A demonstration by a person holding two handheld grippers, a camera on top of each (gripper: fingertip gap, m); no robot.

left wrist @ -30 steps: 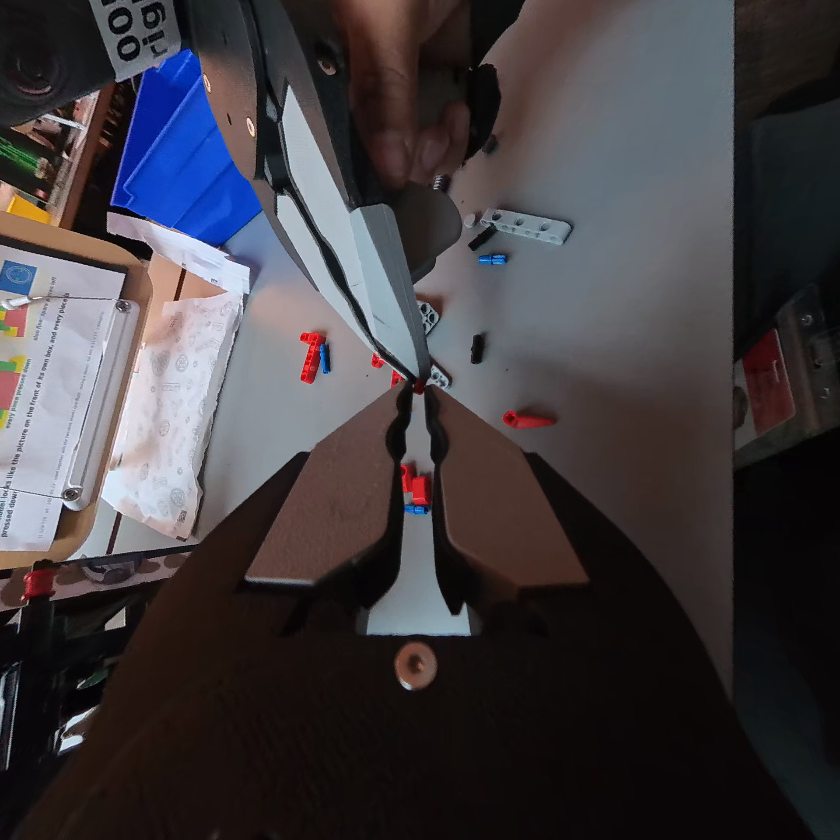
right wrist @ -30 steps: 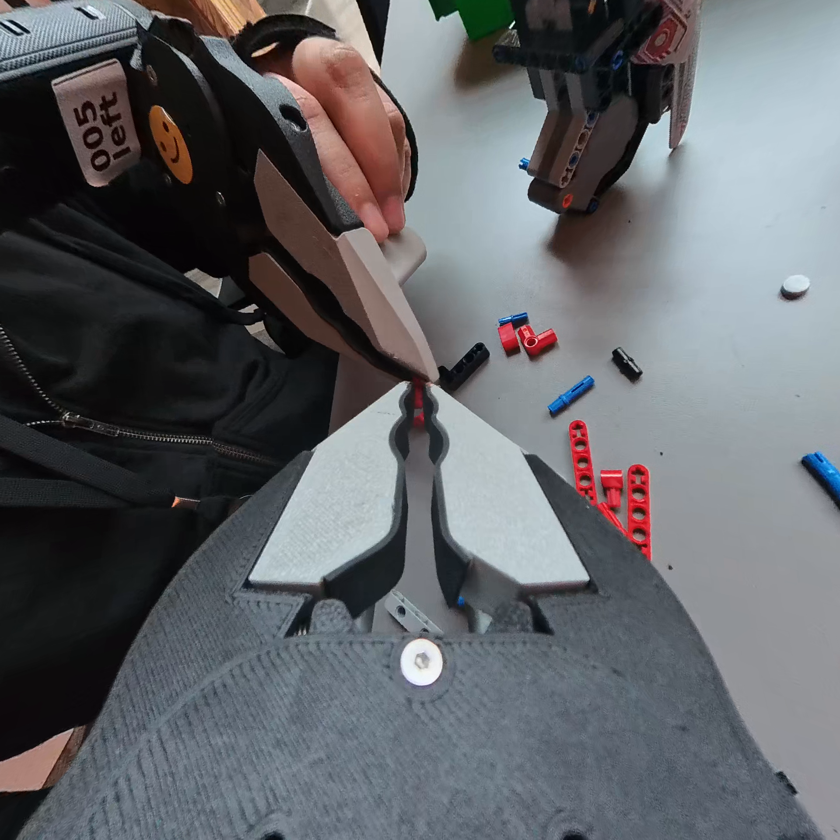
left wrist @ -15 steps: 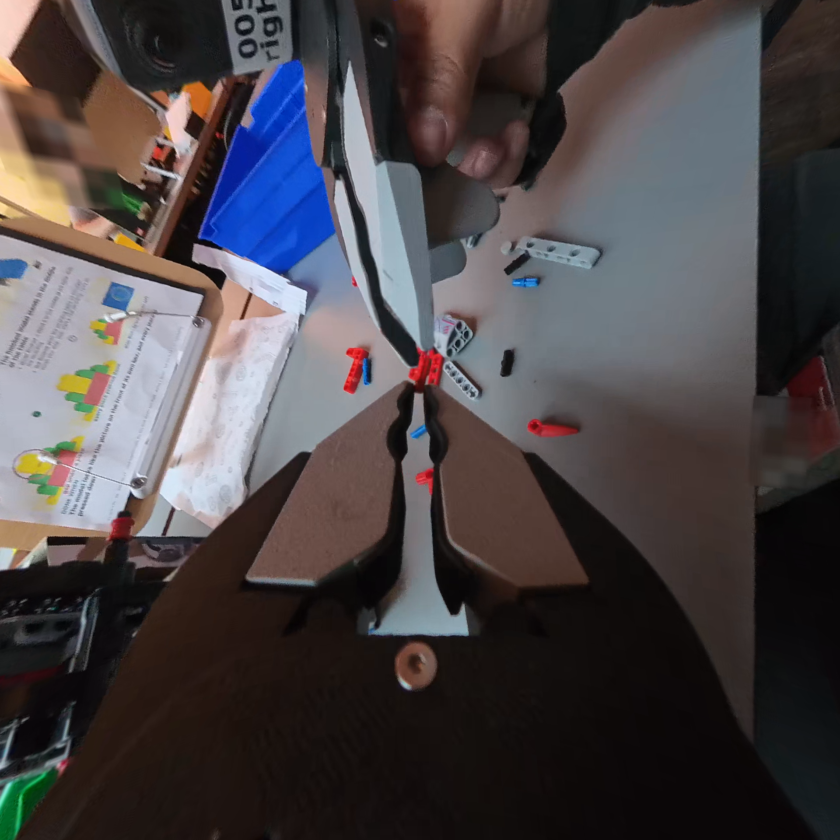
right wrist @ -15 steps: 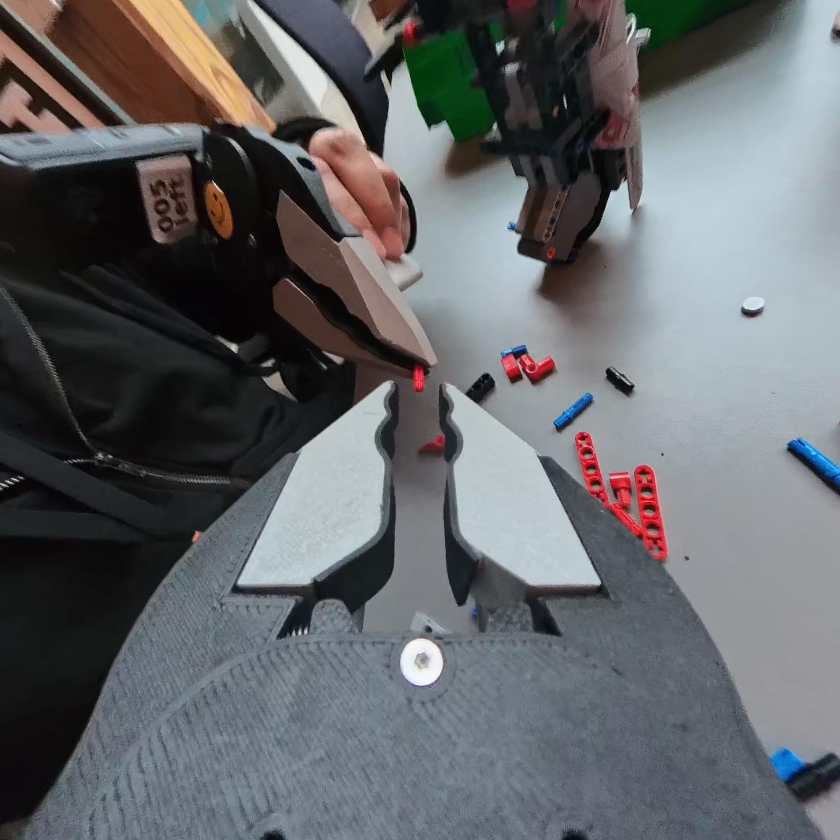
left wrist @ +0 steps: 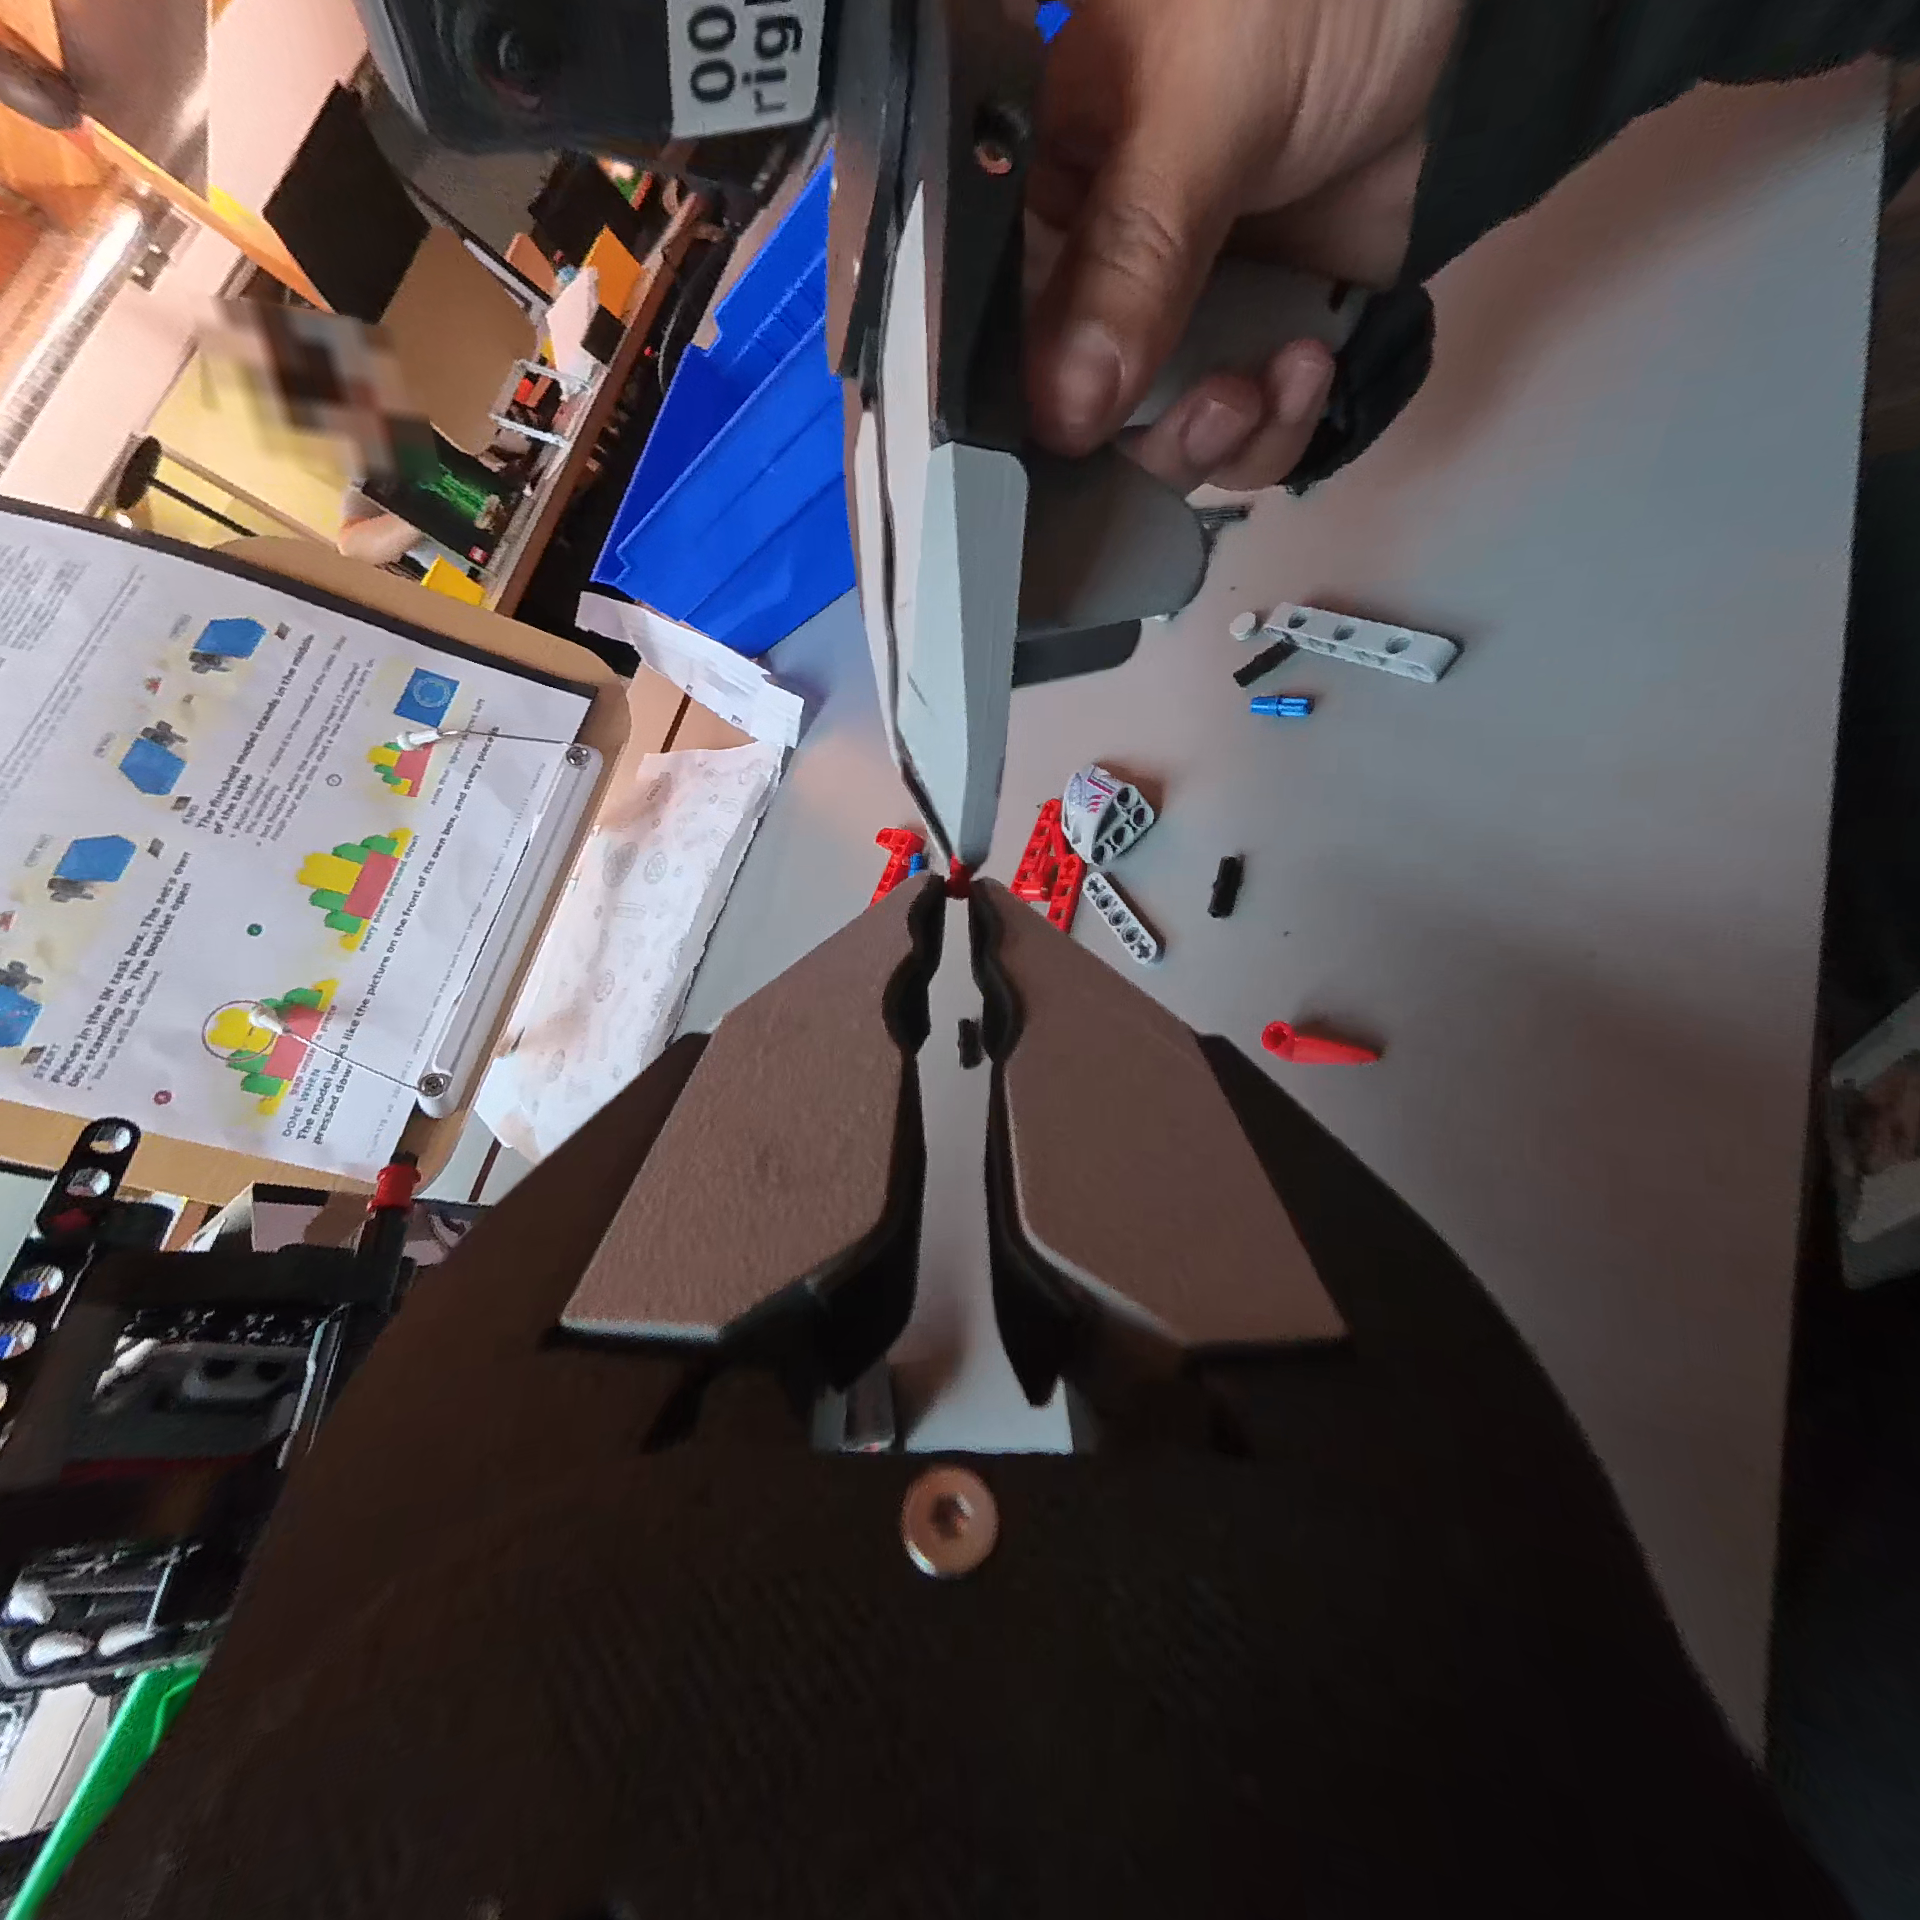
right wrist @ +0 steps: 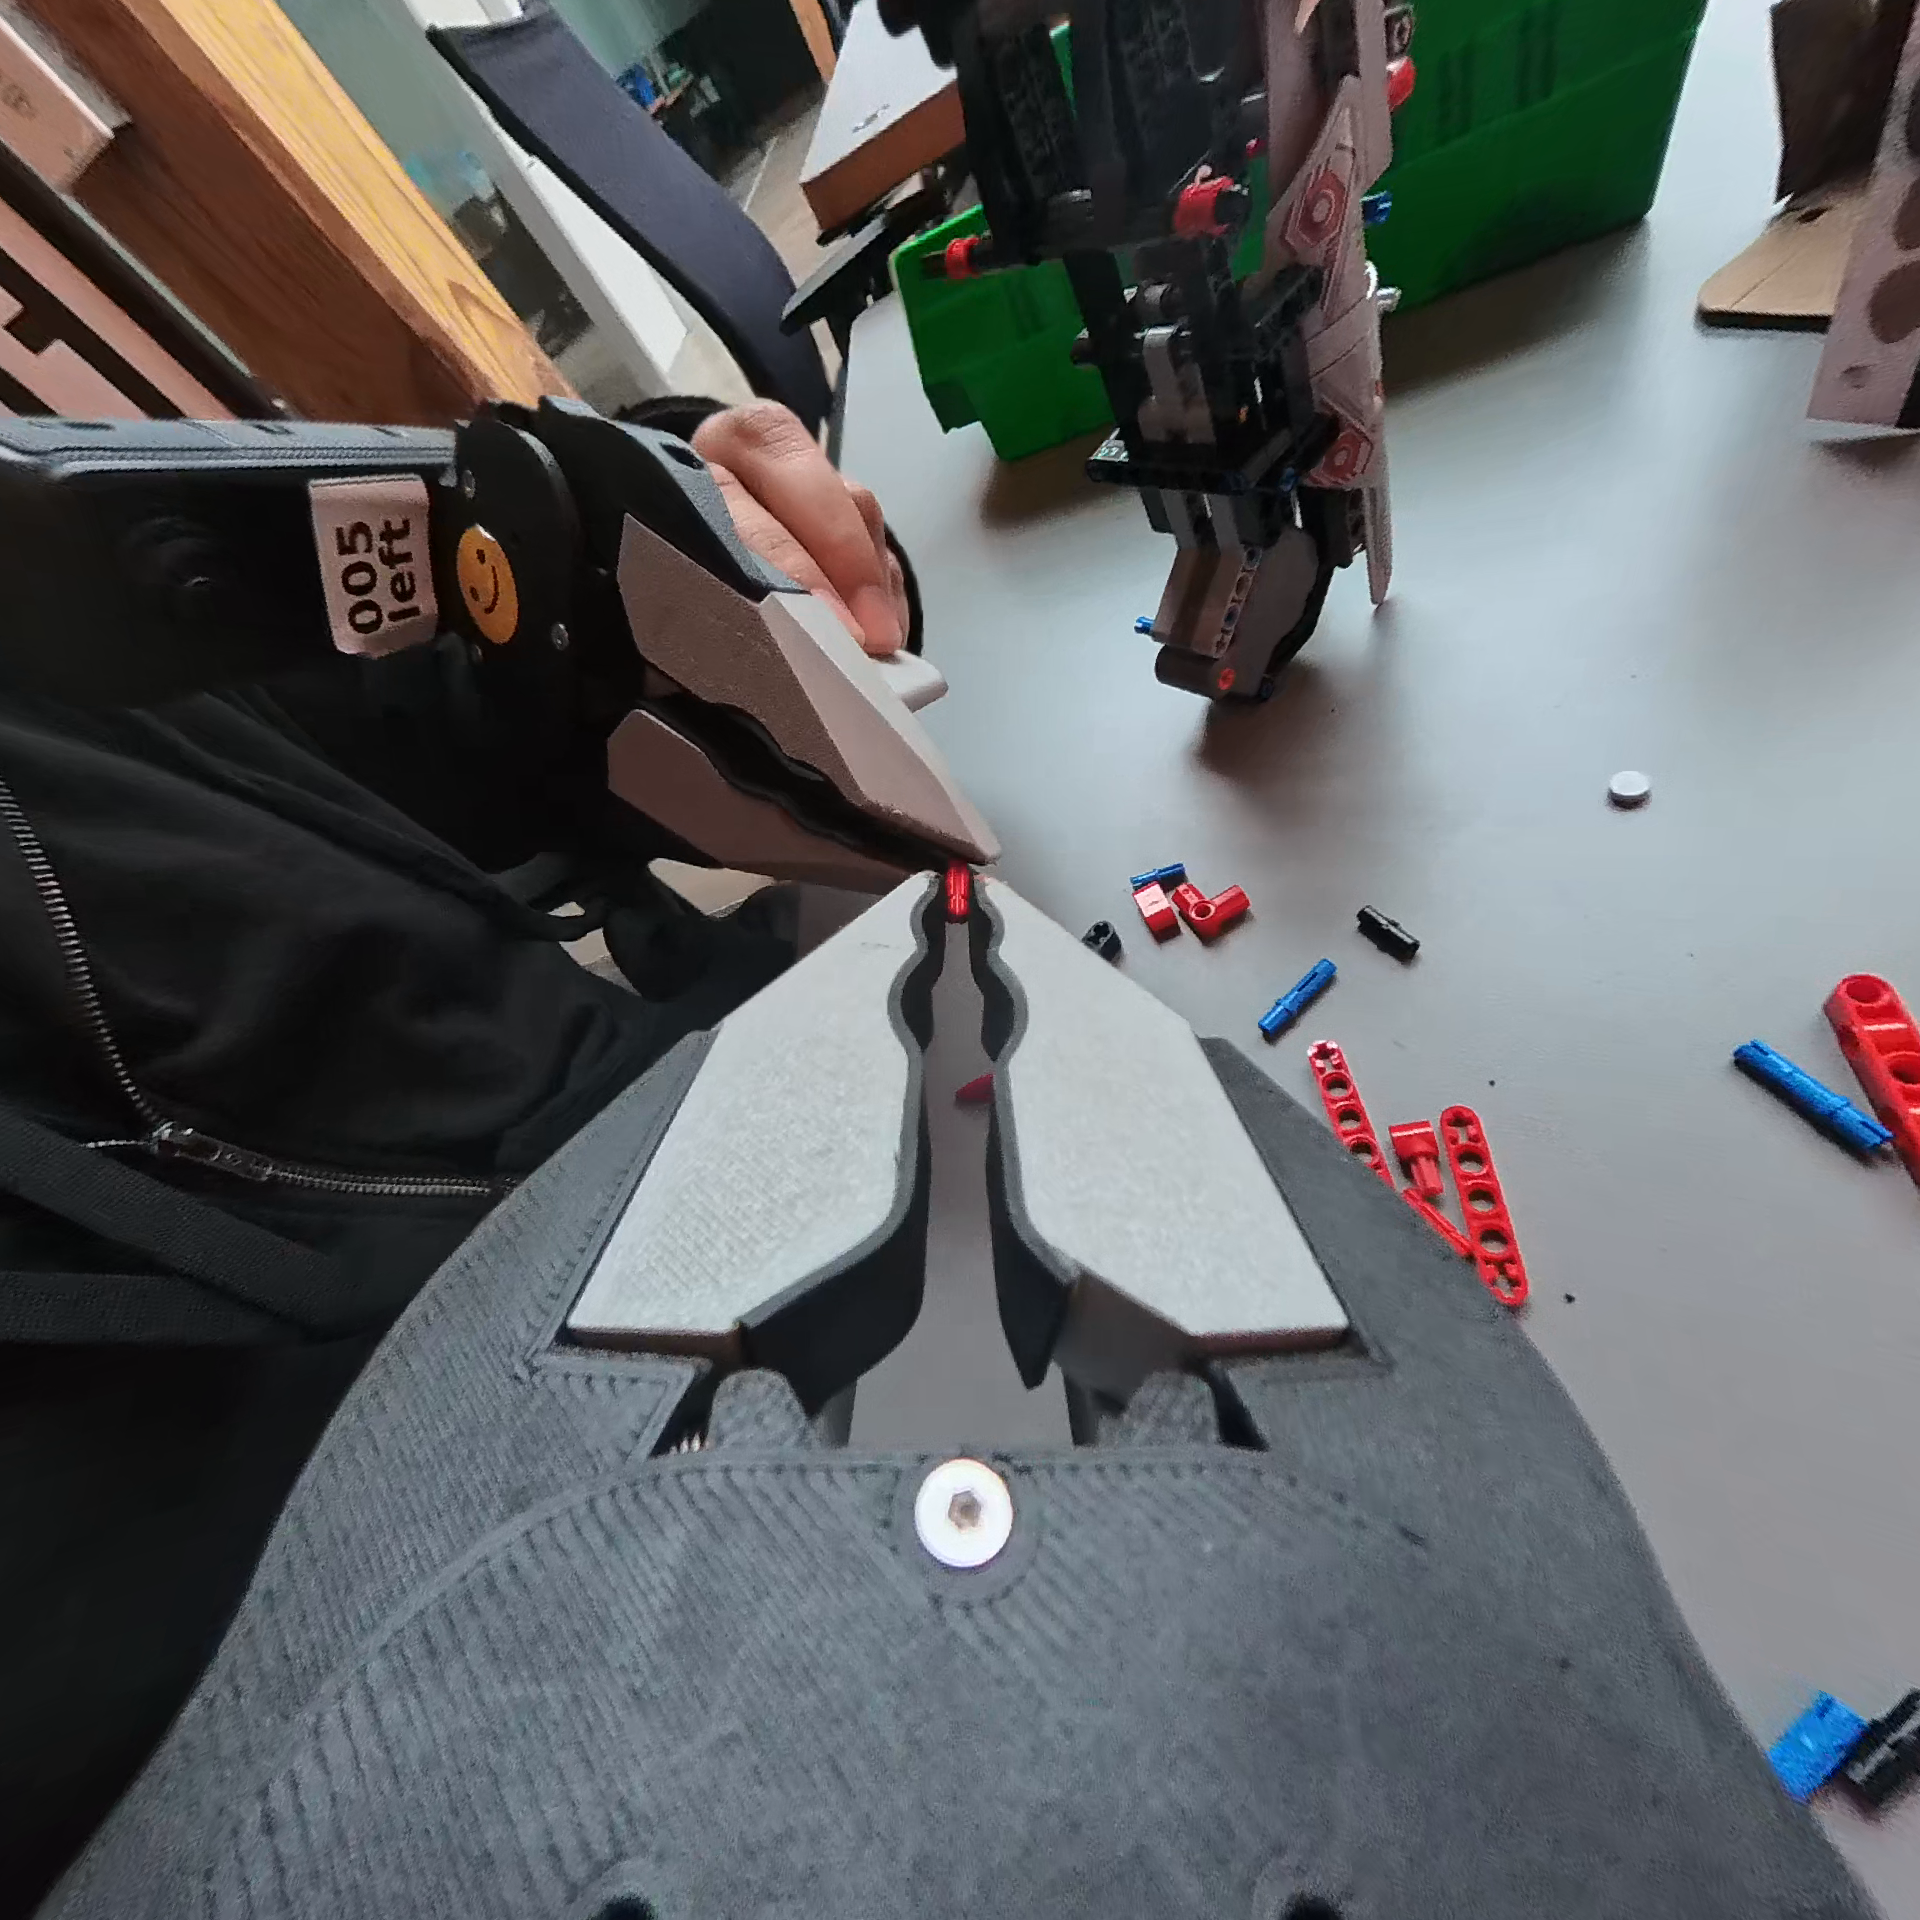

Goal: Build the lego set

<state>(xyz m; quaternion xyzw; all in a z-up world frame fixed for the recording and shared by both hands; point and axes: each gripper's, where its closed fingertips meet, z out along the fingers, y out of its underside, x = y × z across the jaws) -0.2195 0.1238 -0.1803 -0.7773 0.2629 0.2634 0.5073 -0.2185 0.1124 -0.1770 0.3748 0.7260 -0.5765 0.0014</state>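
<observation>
Both claws meet tip to tip above the grey table [right wrist: 1558,644], and a small red pin [right wrist: 957,894] sits right where they touch. The right gripper [right wrist: 957,891] has its fingers drawn in close around that pin, pinching it at the very tips. The left gripper [left wrist: 955,885], seen along its own brown fingers, is likewise nearly closed with the red pin [left wrist: 956,881] at its tips, though whether it truly grips the pin or only touches it I cannot tell. Beyond the right claw and off to its right stands the half-built black and grey Lego model [right wrist: 1226,343], upright in front of a green bin [right wrist: 1507,177]. Just right of the claw tips lie loose pieces: a red elbow connector [right wrist: 1205,909], a blue pin [right wrist: 1297,997], a black pin [right wrist: 1387,930] and red beams [right wrist: 1475,1195]. Left of the left claw, an instruction sheet [left wrist: 239,831] rests on a clipboard.
</observation>
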